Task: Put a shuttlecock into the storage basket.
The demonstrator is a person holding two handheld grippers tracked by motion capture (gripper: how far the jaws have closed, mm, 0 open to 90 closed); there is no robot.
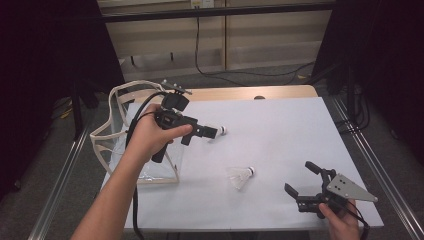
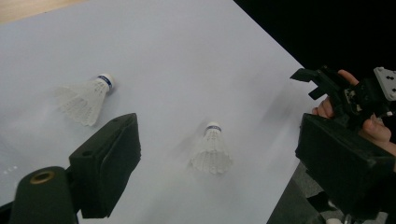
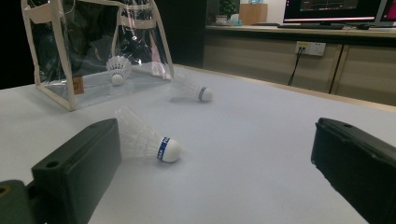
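Left gripper (image 1: 212, 132) hovers left of centre in the high view, jaws spread wide with nothing between them, above the far shuttlecock (image 1: 220, 130). The near shuttlecock (image 1: 242, 176) lies on the white table (image 1: 280, 125) below centre. Right gripper (image 1: 302, 180), lower right, is released too. A third shuttlecock (image 3: 118, 69) sits in the clear bag (image 1: 117, 135), left.

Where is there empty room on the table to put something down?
The far right of the white table is bare. It is crowded on the left, by the clear bag, the left gripper and the two loose shuttlecocks.
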